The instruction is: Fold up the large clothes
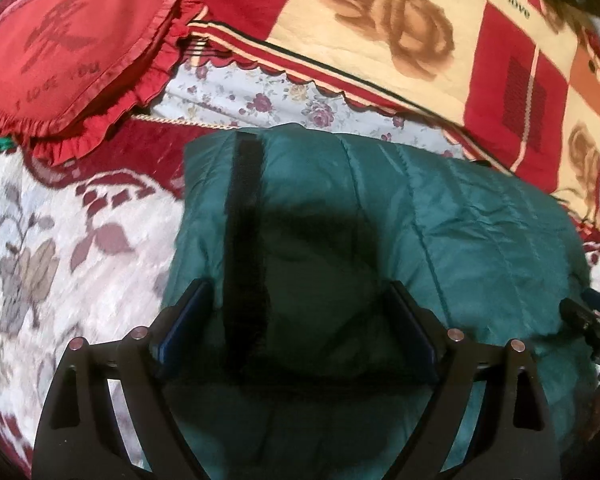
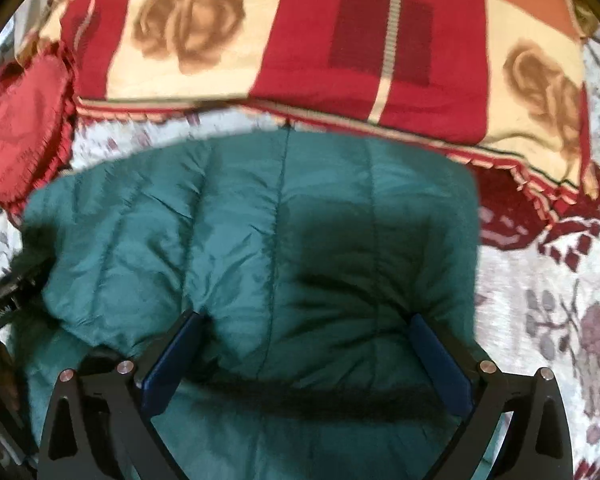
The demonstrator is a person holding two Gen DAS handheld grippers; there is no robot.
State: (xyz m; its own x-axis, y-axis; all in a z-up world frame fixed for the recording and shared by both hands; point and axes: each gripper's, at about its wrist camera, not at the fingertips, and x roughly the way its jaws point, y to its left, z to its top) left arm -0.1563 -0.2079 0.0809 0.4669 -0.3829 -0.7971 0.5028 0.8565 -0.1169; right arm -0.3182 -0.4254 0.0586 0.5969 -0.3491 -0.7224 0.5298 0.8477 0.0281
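A teal quilted jacket (image 1: 440, 216) lies folded in a thick bundle on the bed, filling the middle of both views (image 2: 228, 216). A black furry trim strip (image 1: 244, 248) runs down its left side, and in the right wrist view this black trim (image 2: 340, 396) crosses near the fingers. My left gripper (image 1: 298, 286) hovers over the jacket's left part, jaws wide open, the trim lying between the fingers without being pinched. My right gripper (image 2: 306, 317) stands open over the jacket's right part, nothing pressed between its blue pads (image 2: 440, 356). Each gripper shows at the other view's edge.
A red heart-shaped frilled cushion (image 1: 72, 56) lies at the far left. A red and cream rose-patterned blanket (image 1: 380, 28) is piled behind the jacket. The white and maroon floral bedspread (image 1: 60, 248) spreads on both sides (image 2: 560, 312).
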